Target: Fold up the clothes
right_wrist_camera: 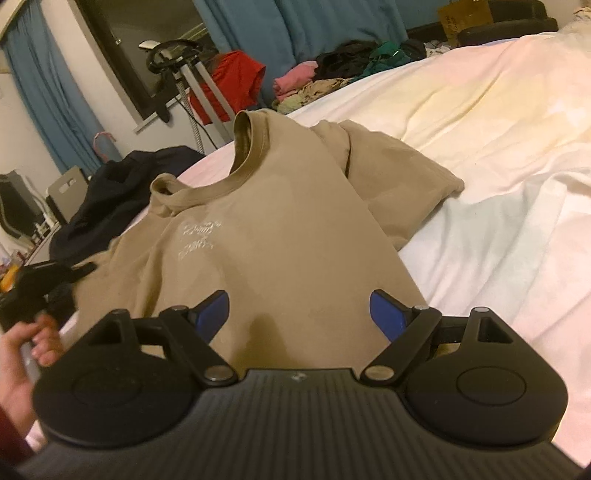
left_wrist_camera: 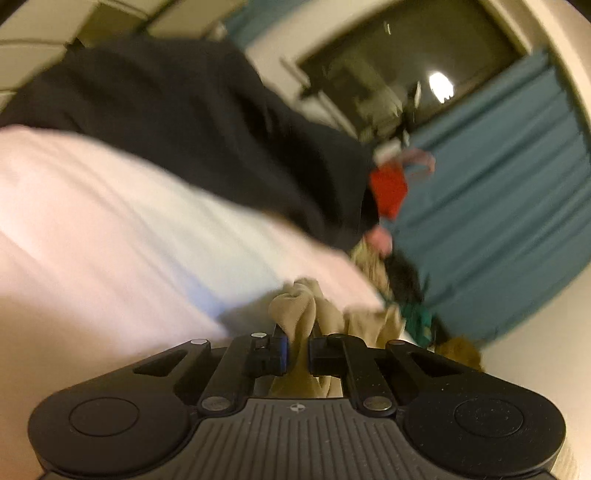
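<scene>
A tan T-shirt (right_wrist_camera: 280, 236) lies spread on a bed (right_wrist_camera: 498, 155) covered with a white sheet, chest side up with a faint pale print below the collar, its neckline toward the far edge of the bed and one short sleeve stretching out toward the middle of the mattress. The shirt sits close to the bed's near left edge, its body running back under the right gripper (right_wrist_camera: 299, 310). That gripper hangs over the lower part of the shirt with its blue-padded jaws spread wide and nothing pinched between them. The left gripper (left_wrist_camera: 298, 350) is clamped on a bunched fold of the tan fabric, which rises in a wrinkled hump just past its fingertips; in the right wrist view this tool shows at the shirt's left side, held by a hand (right_wrist_camera: 26, 354) at the bed's edge. A dark garment (right_wrist_camera: 110, 195) lies heaped at the bed's left edge beyond the shirt. At the far edge of the bed sits a pile of clothes (right_wrist_camera: 332, 77) in pink, black, green and beige. A red cloth (right_wrist_camera: 232, 85) hangs on a stand beside blue curtains (right_wrist_camera: 295, 26).
</scene>
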{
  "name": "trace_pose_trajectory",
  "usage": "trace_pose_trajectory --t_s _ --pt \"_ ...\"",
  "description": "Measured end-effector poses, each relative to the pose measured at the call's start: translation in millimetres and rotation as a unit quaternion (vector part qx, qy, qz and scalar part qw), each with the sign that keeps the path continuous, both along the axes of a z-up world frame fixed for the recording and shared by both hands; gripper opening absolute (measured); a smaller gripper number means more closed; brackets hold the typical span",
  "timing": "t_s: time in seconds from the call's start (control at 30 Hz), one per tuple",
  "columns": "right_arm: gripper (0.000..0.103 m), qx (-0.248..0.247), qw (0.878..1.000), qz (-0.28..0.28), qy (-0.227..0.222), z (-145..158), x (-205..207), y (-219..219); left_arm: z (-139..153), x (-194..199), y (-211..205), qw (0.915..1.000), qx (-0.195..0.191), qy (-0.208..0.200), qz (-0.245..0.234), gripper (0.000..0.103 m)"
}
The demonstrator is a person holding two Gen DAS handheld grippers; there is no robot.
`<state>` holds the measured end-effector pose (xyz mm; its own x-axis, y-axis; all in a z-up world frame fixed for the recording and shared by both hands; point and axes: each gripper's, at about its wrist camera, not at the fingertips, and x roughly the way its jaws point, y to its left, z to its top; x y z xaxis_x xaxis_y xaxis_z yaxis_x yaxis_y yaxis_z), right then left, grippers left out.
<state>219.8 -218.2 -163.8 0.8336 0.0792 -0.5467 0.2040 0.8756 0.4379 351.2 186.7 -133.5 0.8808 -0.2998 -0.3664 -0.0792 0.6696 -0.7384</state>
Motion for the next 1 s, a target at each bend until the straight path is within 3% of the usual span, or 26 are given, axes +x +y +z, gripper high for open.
trace_pose_trajectory --t_s 0.13,0.27,0.33,0.4,0.47,0.57,0.63,0.83,0.93,1.0 --pt "0.085 -0.014 1.000 -0.006 -0.003 3 -4 2 24 -30 18 0.9976 0.048 -0.011 0.048 0.010" --pt "0.085 -0.018 1.000 -0.004 0.000 6 -9 5 21 -42 28 0.9974 0.067 0.018 0.018 0.013" --pt "0.085 -0.023 1.000 -0.003 -0.002 9 -13 8 14 -44 38 0.9993 0.028 0.026 0.007 0.026" --pt "0.085 -0.028 1.000 0.000 -0.003 11 -16 11 3 -42 50 0.9988 -0.036 0.034 0.005 0.063" --pt "0.085 -0.032 0.999 0.004 -0.005 13 -19 14 -9 -38 61 0.9947 -0.093 0.044 0.006 0.073" --pt "0.085 -0.037 0.999 0.008 -0.003 13 -19 17 -28 -18 69 0.9869 -0.146 0.070 -0.004 0.073" --pt "0.085 -0.036 0.999 0.009 -0.001 12 -18 18 -37 -6 68 0.9843 -0.159 0.076 -0.004 0.074" --pt "0.085 -0.026 1.000 0.012 0.011 6 -13 18 -46 27 48 0.9872 -0.144 0.053 -0.044 0.075" --pt "0.085 -0.028 0.999 0.013 0.014 4 -10 19 -49 41 41 0.9917 -0.117 0.040 -0.035 0.059" --pt "0.085 -0.032 0.999 0.012 0.015 2 -9 20 -55 52 37 0.9924 -0.108 0.037 -0.045 0.037"
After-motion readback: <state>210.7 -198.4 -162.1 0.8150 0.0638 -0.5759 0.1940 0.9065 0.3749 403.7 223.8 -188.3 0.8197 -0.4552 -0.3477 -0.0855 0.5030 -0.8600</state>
